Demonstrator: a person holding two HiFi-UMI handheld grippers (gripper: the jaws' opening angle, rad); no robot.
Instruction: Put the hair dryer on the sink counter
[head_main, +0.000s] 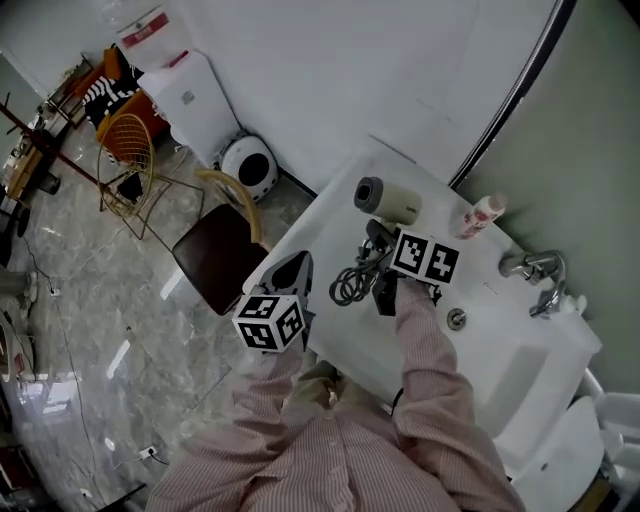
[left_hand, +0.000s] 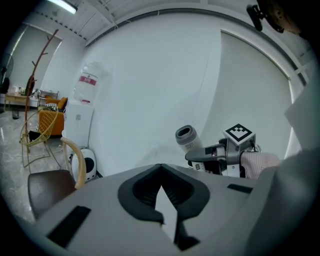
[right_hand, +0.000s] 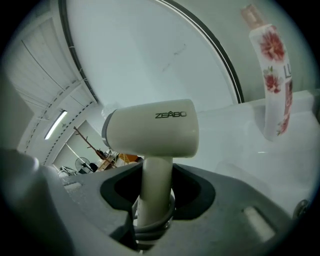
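Though its handle (right_hand: 156, 182) is half hidden, right tool (right_hand: 156, 172) seemingly clamps hair dryer (right_hand: 150, 127); left tool (left_hand: 161, 169) closed.

Flowered bottle (head_main: 481, 216) near faucet (head_main: 530, 268); brown chair (head_main: 214, 256); perhaps a heater (head_main: 250, 166).

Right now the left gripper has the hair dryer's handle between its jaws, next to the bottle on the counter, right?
No: it is the right gripper whose jaws hold the handle of the hair dryer, as the right gripper view shows. The left gripper is shut and empty. The bottle is next to it on the counter.
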